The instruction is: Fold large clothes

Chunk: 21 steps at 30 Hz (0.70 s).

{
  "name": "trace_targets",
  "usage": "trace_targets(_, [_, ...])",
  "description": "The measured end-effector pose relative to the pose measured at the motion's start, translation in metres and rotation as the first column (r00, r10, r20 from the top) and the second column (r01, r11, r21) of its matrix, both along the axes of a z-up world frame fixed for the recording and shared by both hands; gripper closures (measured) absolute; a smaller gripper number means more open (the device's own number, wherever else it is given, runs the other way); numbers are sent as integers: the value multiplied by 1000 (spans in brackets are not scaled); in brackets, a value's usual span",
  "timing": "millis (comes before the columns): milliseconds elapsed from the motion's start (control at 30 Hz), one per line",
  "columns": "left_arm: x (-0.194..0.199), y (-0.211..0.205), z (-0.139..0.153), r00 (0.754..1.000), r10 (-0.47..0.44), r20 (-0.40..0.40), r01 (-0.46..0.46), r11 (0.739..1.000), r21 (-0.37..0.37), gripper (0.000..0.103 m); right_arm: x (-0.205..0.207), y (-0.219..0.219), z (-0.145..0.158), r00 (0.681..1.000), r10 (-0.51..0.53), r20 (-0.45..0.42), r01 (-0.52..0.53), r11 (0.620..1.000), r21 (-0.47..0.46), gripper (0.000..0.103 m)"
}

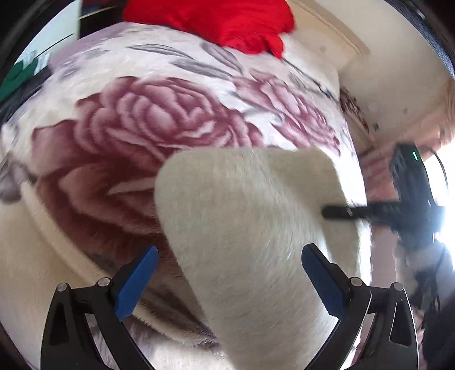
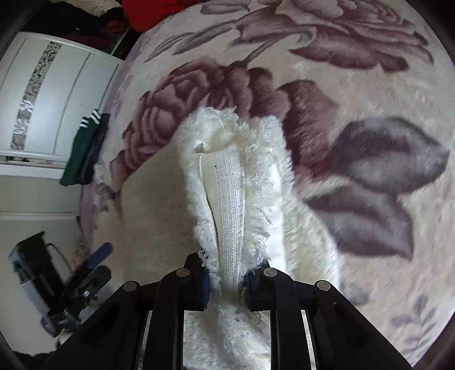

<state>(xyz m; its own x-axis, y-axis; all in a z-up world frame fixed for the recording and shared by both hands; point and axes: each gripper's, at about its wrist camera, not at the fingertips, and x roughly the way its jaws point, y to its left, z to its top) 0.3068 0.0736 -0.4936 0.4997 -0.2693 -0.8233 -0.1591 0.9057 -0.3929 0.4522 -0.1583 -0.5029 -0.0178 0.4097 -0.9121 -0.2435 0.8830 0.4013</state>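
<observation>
A cream fuzzy garment (image 1: 250, 227) lies partly lifted over a floral blanket (image 1: 159, 119) on a bed. My left gripper (image 1: 227, 281) is open, its blue pads on either side of the garment's raised fold without pinching it. My right gripper (image 2: 227, 280) is shut on the garment's fluffy edge (image 2: 227, 199), its woven backing showing between the jaws. The right gripper also shows in the left wrist view (image 1: 369, 212) at the garment's right side, and the left gripper shows in the right wrist view (image 2: 93, 267) at lower left.
A red cloth (image 1: 221, 22) lies at the blanket's far end. A dark green garment with white stripes (image 2: 85, 148) hangs off the bed's left side by a white wardrobe (image 2: 51, 99). A black device (image 1: 409, 176) stands at right near a bright window.
</observation>
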Motion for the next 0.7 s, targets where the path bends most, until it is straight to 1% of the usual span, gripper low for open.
trace_targets(33, [5, -6, -3, 1000, -18, -14, 18, 1000, 16, 0, 7, -4, -5, 1000, 4, 17, -4, 999, -32, 85])
trace_targets(67, [9, -12, -8, 999, -43, -22, 44, 999, 24, 0, 15, -5, -13, 1000, 6, 21, -4, 998, -59, 85])
trace_targets(133, [15, -19, -17, 997, -64, -32, 65, 997, 30, 0, 31, -5, -28, 999, 30, 24, -27, 993, -116, 85])
trace_targets(200, [25, -22, -30, 994, -76, -77, 78, 997, 25, 0, 46, -7, -46, 999, 37, 5, -36, 989, -141, 85])
trace_targets(233, [29, -23, -40, 991, -80, -103, 83, 996, 24, 0, 49, -1, -57, 998, 69, -2, -69, 983, -171, 85])
trace_targets(300, [31, -20, -57, 987, -80, -142, 77, 997, -22, 0, 49, 12, -76, 993, 122, 6, -117, 966, -230, 85])
trace_targets(333, [31, -19, -62, 986, -80, -148, 76, 997, -33, 0, 48, 18, -86, 991, 135, 19, -126, 959, -254, 84])
trace_targets(400, [29, -22, -70, 983, -87, -162, 81, 996, -47, 0, 47, 18, -106, 994, 104, 20, -95, 962, -255, 81])
trace_targets(433, [28, -21, -68, 983, -81, -165, 73, 996, -55, 0, 47, 17, -111, 996, 92, 20, -84, 964, -251, 81])
trace_targets(467, [27, -20, -65, 983, -74, -166, 66, 997, -51, 0, 49, 14, -109, 997, 75, 13, -70, 969, -237, 80])
trace_targets(533, [26, -20, -57, 984, -71, -164, 71, 997, -5, 0, 58, -1, -93, 999, 28, -39, -34, 985, -170, 71])
trace_targets(567, [24, -20, -55, 984, -72, -165, 76, 997, 15, 0, 61, -10, -82, 998, 10, -66, -19, 990, -137, 55])
trace_targets(600, [22, -19, -56, 983, -75, -167, 79, 997, 20, 0, 62, -23, -70, 996, -15, -84, 6, 994, -113, 43])
trace_targets(633, [22, -17, -58, 982, -76, -170, 80, 997, 18, 0, 59, -39, -58, 995, -47, -92, 41, 996, -74, 38])
trace_targets(700, [20, -13, -62, 982, -74, -172, 77, 997, 11, 0, 48, -71, -45, 986, -109, -122, 110, 994, 4, 18])
